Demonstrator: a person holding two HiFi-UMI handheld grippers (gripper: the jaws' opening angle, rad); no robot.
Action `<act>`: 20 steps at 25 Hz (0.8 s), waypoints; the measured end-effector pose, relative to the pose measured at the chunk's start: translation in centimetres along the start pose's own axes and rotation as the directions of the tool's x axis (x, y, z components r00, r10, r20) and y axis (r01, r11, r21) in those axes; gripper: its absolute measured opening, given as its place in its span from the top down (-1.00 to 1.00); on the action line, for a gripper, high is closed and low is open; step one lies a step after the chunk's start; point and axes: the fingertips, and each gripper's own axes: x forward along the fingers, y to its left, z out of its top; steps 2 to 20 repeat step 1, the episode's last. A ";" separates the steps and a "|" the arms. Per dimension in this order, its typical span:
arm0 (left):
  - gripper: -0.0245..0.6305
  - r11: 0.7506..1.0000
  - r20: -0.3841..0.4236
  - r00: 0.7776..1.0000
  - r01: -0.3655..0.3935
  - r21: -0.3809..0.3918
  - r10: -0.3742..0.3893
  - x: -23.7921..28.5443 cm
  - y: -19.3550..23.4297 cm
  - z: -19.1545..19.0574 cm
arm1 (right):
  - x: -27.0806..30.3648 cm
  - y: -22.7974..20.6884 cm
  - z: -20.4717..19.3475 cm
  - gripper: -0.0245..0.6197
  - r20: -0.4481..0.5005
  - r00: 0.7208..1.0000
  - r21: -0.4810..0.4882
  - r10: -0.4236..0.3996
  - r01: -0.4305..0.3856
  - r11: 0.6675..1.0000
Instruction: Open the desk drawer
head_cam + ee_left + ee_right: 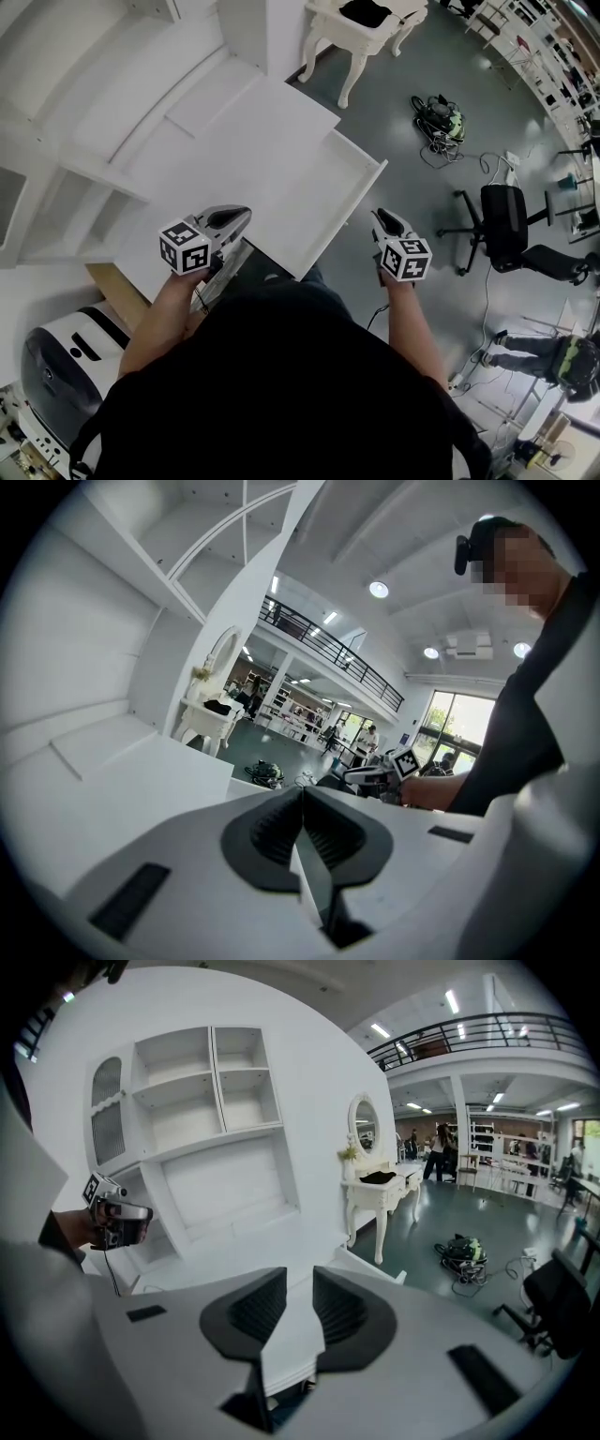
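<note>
Hovering at the front of the desk drawer (pixel 305 202), both grippers sit close above it. The drawer is pulled out from the white desk (pixel 248 108), with its bare white bottom showing and a raised rim along the right side.

Left gripper (pixel 240 217): fingers closed, pads meeting at the tips, holding nothing. The drawer's front edge lies just below the fingertips.

Right gripper (pixel 381 219): fingers apart with a clear gap between the pads, gripping nothing. A white drawer surface shows through the gap beneath the fingers, apart from the pads. The drawer's right rim is just left of and ahead of these fingertips.

Beyond the right fingers, across the grey floor, are a white dressing table (pixel 380 1190), a tool bag (pixel 464 1251) with cables, and a black office chair (pixel 553 1302). Well left of the right fingers, the left gripper shows in front of the desk's shelves (pixel 202 1091).
</note>
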 end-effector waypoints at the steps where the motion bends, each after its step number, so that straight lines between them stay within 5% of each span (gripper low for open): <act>1: 0.89 1.000 0.000 1.000 0.002 0.000 -0.002 0.1 -0.2 0.0 | -0.2 0.0 0.1 0.65 0.004 1.000 0.002 0.002 -0.002 1.000; 20: 0.89 1.000 0.000 1.000 0.002 0.000 -0.002 0.1 -0.2 0.0 | -0.2 0.0 0.1 0.65 0.004 1.000 0.002 0.002 -0.002 1.000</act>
